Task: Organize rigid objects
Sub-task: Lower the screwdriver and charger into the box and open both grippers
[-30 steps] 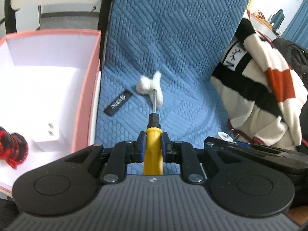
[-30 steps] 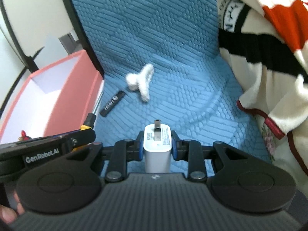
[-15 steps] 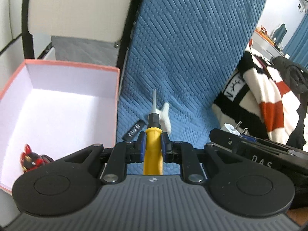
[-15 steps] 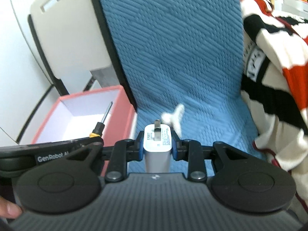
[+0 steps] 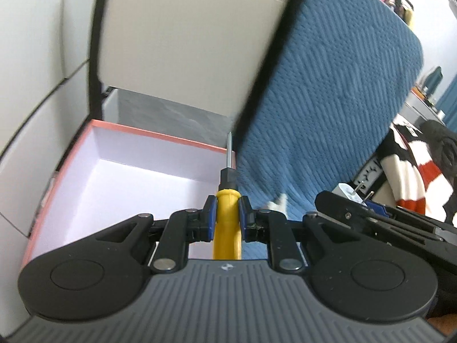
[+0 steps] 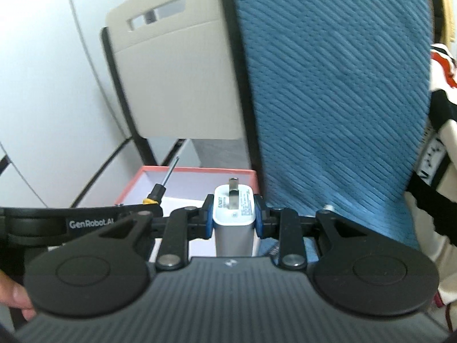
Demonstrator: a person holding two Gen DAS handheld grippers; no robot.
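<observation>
My left gripper (image 5: 227,210) is shut on a yellow-handled screwdriver (image 5: 227,220), its black collar and steel shaft pointing forward over the right wall of the pink box (image 5: 160,137). My right gripper (image 6: 233,211) is shut on a white plug charger (image 6: 234,214), prongs up, held above the near edge of the pink box (image 6: 197,169). In the left wrist view the charger (image 5: 347,193) and right gripper (image 5: 371,214) show at the right. In the right wrist view the left gripper with the screwdriver (image 6: 160,193) sits at the left.
The box stands beside a blue quilted sofa cover (image 5: 328,108) and in front of a beige chair back (image 6: 177,71). A small white item (image 5: 278,203) lies on the cover. A striped blanket (image 5: 411,171) is heaped at the right. A finger (image 6: 14,291) shows at lower left.
Both grippers have risen and swung left from over the sofa cover toward the pink box, each keeping its hold. The black tag and the red toy in the box have dropped out of view.
</observation>
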